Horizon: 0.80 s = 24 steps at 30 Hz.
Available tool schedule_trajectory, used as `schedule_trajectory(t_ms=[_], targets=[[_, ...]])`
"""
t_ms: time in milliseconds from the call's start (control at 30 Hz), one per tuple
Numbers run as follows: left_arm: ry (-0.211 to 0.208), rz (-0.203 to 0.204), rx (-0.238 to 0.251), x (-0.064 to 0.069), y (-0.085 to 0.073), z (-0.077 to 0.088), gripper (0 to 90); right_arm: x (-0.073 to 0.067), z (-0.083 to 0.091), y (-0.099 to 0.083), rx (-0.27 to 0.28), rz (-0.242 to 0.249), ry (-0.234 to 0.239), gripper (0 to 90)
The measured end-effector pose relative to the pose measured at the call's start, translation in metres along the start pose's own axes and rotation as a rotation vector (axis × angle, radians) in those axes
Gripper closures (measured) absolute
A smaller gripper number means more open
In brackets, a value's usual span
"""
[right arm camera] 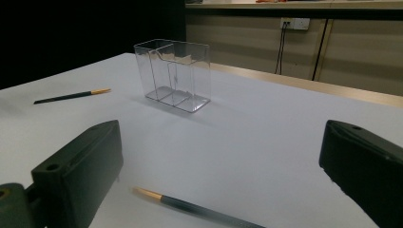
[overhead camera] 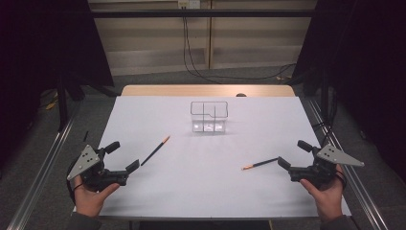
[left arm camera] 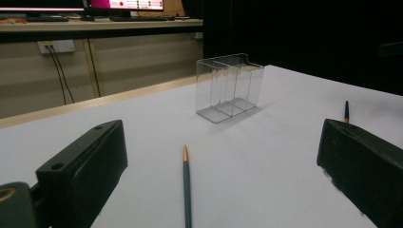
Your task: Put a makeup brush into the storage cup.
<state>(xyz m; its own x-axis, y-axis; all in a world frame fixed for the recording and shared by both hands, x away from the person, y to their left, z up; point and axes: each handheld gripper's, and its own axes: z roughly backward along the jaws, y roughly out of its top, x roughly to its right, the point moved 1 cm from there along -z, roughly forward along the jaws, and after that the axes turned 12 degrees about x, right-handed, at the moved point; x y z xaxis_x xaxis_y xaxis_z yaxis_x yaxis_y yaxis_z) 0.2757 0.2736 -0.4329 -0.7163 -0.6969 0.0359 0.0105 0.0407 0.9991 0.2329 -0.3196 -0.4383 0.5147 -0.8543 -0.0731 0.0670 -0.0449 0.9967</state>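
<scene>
A clear plastic organiser (overhead camera: 208,116) with compartments stands upright at the middle back of the white table; it is also in the left gripper view (left arm camera: 229,87) and the right gripper view (right arm camera: 173,74). Two dark pencils with gold tips lie flat. The left pencil (overhead camera: 155,150) (left arm camera: 187,186) (right arm camera: 71,97) lies just ahead of my left gripper (overhead camera: 122,156), whose jaws stand wide open and empty. The right pencil (overhead camera: 259,164) (right arm camera: 199,209) (left arm camera: 346,111) lies just left of my right gripper (overhead camera: 293,155), also open and empty. Both grippers rest low near the table's front corners.
The white table (overhead camera: 206,191) ends at a wooden strip at the back. Metal rails (overhead camera: 43,163) run along both sides. Cables hang down the far wall (overhead camera: 186,48), and dark curtains flank the scene.
</scene>
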Motion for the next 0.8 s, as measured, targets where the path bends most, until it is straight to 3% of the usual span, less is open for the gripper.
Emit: schedule_trajectory(t_ms=[467,500,800], targets=[[0.010,0.022,-0.002,0.000,-0.001,-0.008,2.7,-0.001,0.004,0.000,-0.002,0.011,0.004,0.0],[0.011,0.008,-0.009,-0.001,-0.001,-0.009,2.7,-0.001,0.004,0.000,-0.002,0.013,0.002,0.0],[-0.002,0.014,-0.010,-0.002,-0.001,-0.023,2.9,-0.001,0.008,-0.001,-0.001,0.005,-0.002,0.0]])
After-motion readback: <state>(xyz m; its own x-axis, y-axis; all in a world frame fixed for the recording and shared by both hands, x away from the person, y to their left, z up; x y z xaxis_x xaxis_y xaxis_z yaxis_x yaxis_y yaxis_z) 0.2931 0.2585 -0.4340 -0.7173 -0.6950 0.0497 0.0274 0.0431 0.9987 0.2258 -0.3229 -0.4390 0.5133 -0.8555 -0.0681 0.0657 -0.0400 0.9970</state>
